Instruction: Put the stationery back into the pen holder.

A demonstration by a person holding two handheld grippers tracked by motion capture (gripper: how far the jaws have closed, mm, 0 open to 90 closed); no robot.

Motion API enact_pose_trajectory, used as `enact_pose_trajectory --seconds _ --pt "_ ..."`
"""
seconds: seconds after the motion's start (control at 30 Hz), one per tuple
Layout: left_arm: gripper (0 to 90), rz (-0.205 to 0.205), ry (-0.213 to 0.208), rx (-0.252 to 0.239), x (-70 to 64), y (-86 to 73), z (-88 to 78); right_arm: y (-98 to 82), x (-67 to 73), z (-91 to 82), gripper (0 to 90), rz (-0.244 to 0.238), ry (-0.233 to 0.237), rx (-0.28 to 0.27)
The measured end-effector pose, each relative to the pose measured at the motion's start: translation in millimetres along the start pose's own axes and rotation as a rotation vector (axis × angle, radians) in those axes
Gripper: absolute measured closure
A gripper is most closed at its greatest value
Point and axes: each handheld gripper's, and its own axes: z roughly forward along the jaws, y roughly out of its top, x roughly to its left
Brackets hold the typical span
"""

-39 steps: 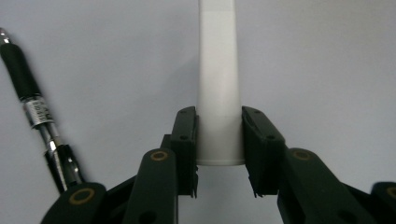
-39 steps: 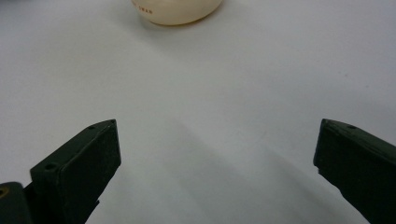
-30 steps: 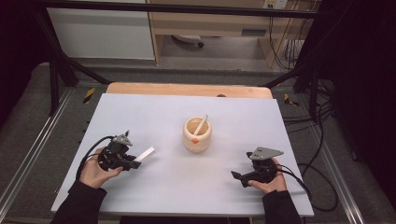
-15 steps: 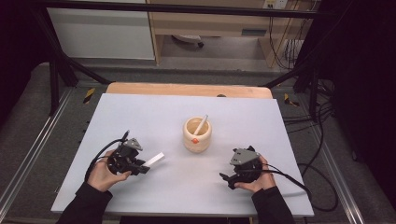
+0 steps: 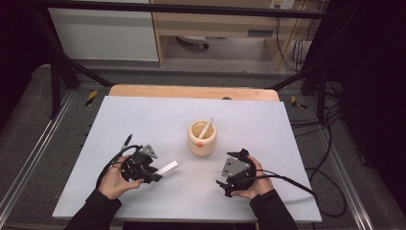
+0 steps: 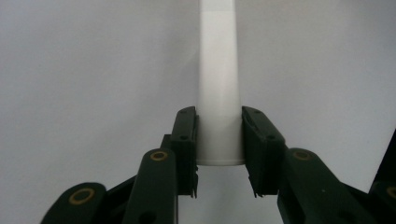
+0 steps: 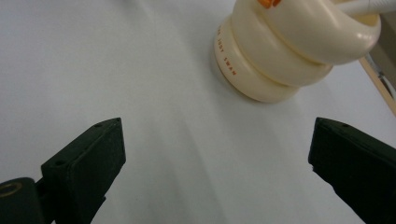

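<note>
— Stick (image 6: 218, 84) first: where is it?
— Clamped in the left gripper (image 5: 155, 175), white and flat, its free end reaching out over the table (image 5: 143, 120) toward the cup (image 5: 202, 139). In the left gripper view both jaws press its sides near one end, and the rest runs straight away from the camera.
— Is it touching the table?
— Cannot tell; it lies low and close to the surface.
— And the right gripper (image 7: 217, 154)?
— Jaws spread wide with bare table between them, holding nothing. It sits just right of the cup and nearer the person, held in the right hand (image 5: 256, 179).
— The cup itself?
— Cream, ribbed, upright near the table's middle, with an orange mark on its side. A second white stick (image 5: 206, 128) leans inside, tilted toward the far right.
</note>
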Motion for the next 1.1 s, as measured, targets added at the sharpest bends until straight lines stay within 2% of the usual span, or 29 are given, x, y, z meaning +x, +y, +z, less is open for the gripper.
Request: enact_pose_trajectory --seconds 0.2,0.53,0.67,0.73,0.93,1.03,1.1 --pt "67.0 0.018 -0.007 0.003 -7.5 10.5 4.4 9.4 8.3 3.5 4.6 -0.092 -0.021 -0.016" --pt "67.0 0.081 -0.023 0.004 -25.0 33.2 7.9 19.6 16.9 6.2 4.6 -0.197 -0.038 -0.027" --pt "67.0 0.099 -0.027 0.011 -30.5 40.9 11.2 22.6 20.2 7.3 5.2 -0.260 -0.048 -0.026" --pt "67.0 0.103 -0.030 0.012 -33.2 44.3 13.0 24.3 21.4 8.1 5.5 -0.294 -0.053 -0.029" --pt "67.0 0.110 -0.040 0.013 -40.1 53.0 17.8 26.9 27.0 8.8 8.2 -0.355 -0.067 -0.030" --pt "67.0 0.117 -0.044 0.019 -41.8 57.1 19.5 28.0 28.0 9.2 10.5 -0.420 -0.085 -0.039" --pt "67.0 0.116 -0.047 0.020 -43.7 59.8 20.9 29.1 30.1 9.2 11.9 -0.443 -0.098 -0.038"
